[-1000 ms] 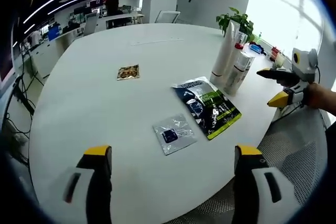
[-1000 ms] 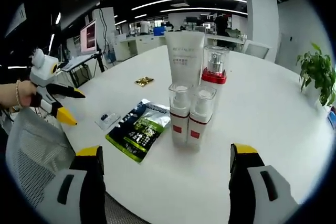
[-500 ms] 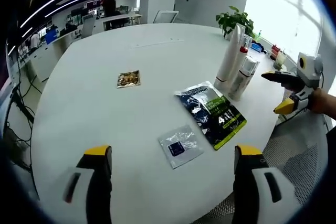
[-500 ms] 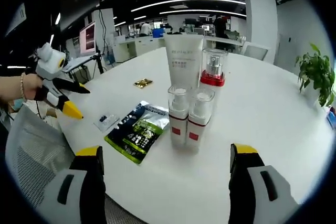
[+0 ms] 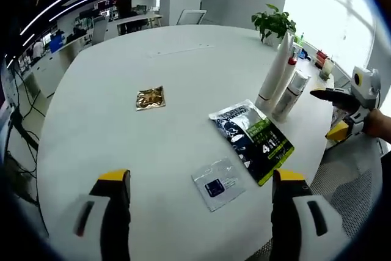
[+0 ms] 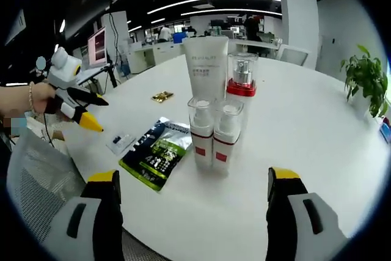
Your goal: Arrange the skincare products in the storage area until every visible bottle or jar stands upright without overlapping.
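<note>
A large round white table (image 5: 91, 120) in an open-plan office is seen, with desks and monitors far behind and a potted plant (image 5: 273, 24) at the table's far edge. Nearest in the right gripper view, the right gripper (image 6: 192, 215) is held with its jaws wide apart and nothing between them, just short of the table's edge. In the left gripper view the left gripper (image 5: 198, 215) is likewise spread and empty over the near side of the table.

Just beyond, a small clear sachet (image 5: 219, 183) and a dark green-and-black pouch (image 6: 154, 153) lie flat; the figure "4" can be read on the pouch, the rest being too small. Behind the pouch, two small pump bottles (image 6: 211, 136) with red labels stand upright side by side, touching or nearly so. A taller bottle with a red collar (image 6: 240, 93) and a white tube (image 6: 204, 68) stand upright just behind them; the tube's lettering cannot be made out. Farther off, a small gold sachet (image 5: 149, 97) lies alone.

The bottles are judged already upright and unstacked, so the task appears close to finished; only the flat sachets remain loose.
</note>
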The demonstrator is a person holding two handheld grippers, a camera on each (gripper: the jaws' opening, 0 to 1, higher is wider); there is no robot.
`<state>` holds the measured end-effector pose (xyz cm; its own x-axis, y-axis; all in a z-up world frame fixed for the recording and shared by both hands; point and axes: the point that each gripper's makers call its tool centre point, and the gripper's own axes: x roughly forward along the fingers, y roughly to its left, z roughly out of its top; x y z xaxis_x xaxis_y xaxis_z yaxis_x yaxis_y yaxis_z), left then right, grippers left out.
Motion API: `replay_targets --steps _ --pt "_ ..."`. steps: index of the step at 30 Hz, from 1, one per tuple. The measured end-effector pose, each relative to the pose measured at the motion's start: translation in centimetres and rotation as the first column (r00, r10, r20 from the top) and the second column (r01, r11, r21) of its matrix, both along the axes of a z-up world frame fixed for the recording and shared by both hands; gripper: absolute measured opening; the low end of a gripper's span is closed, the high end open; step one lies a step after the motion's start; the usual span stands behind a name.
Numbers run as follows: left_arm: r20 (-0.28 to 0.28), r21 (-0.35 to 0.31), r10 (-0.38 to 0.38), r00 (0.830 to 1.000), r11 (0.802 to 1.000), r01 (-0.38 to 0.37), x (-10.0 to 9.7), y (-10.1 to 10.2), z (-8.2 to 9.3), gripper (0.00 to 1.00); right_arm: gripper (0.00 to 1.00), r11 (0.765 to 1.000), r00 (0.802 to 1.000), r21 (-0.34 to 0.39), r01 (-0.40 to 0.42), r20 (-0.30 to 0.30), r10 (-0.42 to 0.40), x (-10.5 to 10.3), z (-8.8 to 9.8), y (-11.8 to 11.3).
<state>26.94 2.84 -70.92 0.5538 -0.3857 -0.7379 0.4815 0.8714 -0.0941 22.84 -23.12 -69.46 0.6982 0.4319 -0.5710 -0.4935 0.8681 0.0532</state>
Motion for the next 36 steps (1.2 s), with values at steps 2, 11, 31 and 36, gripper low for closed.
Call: replay_targets --steps 2,11,31,36 --pt "-0.002 0.002 -0.001 1.000 1.000 0.001 0.5 0.0 -0.1 0.93 0.98 1.000 1.000 0.002 -0.002 -0.004 0.002 0.0 -0.1 0.0" --pt "-0.009 0.026 -0.025 1.000 0.999 0.026 2.9 0.0 -0.3 0.92 0.99 1.000 1.000 0.002 -0.006 -0.013 0.006 -0.1 -0.3 0.0" --pt "-0.031 0.031 -0.036 0.999 0.999 0.037 7.8 -0.4 -0.9 0.90 0.99 1.000 0.999 -0.002 0.009 -0.045 -0.009 -0.2 -0.9 -0.4" --pt "-0.025 0.045 -0.031 0.999 0.998 0.032 9.1 -0.1 -1.0 0.89 0.99 1.000 0.999 -0.004 0.012 -0.050 -0.012 -0.1 -1.1 -0.4"
